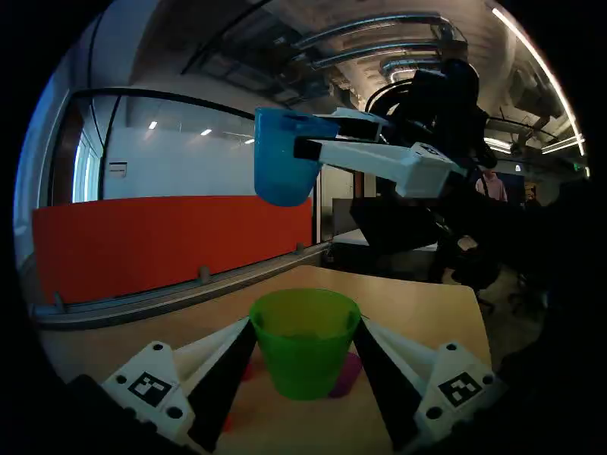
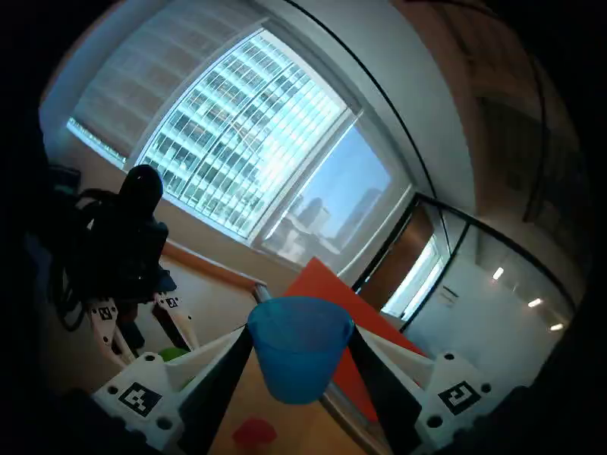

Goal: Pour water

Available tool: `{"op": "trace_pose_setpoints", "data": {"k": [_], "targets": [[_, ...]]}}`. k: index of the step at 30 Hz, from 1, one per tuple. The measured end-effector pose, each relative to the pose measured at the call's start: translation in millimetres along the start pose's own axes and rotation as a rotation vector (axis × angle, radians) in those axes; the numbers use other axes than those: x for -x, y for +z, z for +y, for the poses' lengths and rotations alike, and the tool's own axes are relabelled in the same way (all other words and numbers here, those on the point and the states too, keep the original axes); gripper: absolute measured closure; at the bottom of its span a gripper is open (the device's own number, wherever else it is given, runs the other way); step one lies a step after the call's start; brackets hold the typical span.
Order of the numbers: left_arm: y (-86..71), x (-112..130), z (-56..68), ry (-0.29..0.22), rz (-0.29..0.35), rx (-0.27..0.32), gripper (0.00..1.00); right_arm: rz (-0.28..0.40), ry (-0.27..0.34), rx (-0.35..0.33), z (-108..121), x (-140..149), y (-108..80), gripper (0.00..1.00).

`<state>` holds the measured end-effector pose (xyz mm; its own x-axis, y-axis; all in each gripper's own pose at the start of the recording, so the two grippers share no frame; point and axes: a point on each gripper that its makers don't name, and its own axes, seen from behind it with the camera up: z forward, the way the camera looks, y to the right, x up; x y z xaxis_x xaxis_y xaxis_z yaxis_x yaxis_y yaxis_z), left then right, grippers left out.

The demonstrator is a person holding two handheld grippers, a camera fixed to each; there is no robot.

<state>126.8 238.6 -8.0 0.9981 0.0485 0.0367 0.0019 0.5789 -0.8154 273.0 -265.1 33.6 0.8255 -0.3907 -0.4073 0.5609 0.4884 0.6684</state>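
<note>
Blue cup (image 1: 279, 163) held above green cup (image 1: 305, 353), ready to pour.
Right fingers (image 1: 364, 155) clamp it near upright; left fingers (image 1: 228, 368) grip the green cup, steadying it on the table (image 1: 425, 303).

No legible words, numbers or brand names found. The only printed marks are square black-and-white coded tags (image 1: 149, 387), which carry a pattern and no lettering. One sits on each finger of the left gripper (image 1: 303, 327), near left and near right of the green cup (image 1: 305, 356) it clamps. The right gripper (image 2: 300, 334), clamping the blue cup (image 2: 298, 360), carries the same tags. A small notice (image 1: 117, 168) on the far glass wall (image 1: 182, 163), left side, is too small to read.
</note>
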Motion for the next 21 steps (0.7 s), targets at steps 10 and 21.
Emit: {"op": "trace_pose_setpoints", "data": {"k": [10, 21], "targets": [[0.9, -0.1, 0.4, 0.003, 0.001, -0.001, 0.14, 0.007, 0.278, -0.037, -4.0, -1.7, -2.1, 0.09], [0.3, -2.3, 0.2, 0.007, 0.002, -0.005, 0.14, 0.021, 0.483, -0.079, -7.2, -7.3, -7.5, 0.09]]}}
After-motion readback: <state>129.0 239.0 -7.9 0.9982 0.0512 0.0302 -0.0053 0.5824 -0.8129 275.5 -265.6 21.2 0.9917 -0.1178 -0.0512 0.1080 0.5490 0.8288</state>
